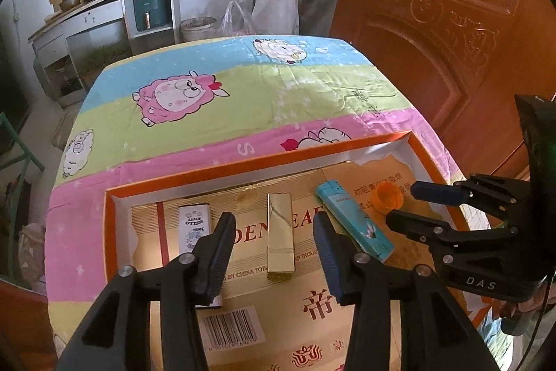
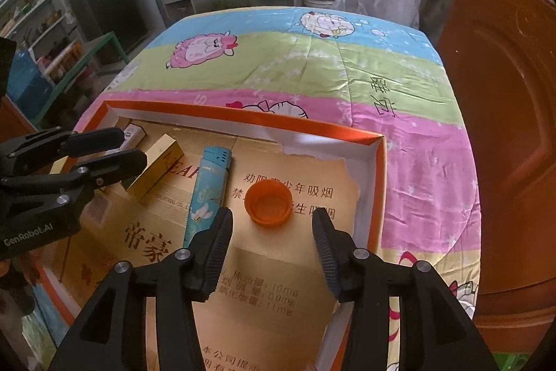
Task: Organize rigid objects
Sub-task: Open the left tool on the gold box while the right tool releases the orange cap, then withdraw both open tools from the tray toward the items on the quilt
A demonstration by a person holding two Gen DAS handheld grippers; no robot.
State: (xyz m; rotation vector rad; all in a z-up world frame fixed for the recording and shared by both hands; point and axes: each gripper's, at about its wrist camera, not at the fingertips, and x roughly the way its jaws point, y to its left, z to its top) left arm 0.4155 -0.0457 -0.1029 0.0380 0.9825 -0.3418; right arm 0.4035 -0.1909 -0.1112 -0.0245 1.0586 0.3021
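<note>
An orange-rimmed shallow box (image 1: 243,164) (image 2: 243,118), lined with tan cardboard, holds the objects. A gold box (image 1: 279,232) (image 2: 156,166) lies between the wide-apart fingers of my left gripper (image 1: 274,216) (image 2: 132,146), and the pads do not touch it. To its left lies a white Hello Kitty box (image 1: 194,226) (image 2: 133,132), and to its right a blue lighter (image 1: 354,221) (image 2: 208,190). An orange bottle cap (image 1: 387,197) (image 2: 267,200) sits mouth up just ahead of my right gripper (image 2: 272,212) (image 1: 405,202), which is open with its pads apart from the cap.
The box rests on a table under a sheep-print cloth (image 1: 243,86) (image 2: 347,65). A brown wooden door (image 1: 434,23) (image 2: 504,93) stands close on the right. A kitchen counter (image 1: 104,6) and plastic bags (image 1: 278,2) are behind the table; shelves (image 2: 41,33) stand at the left.
</note>
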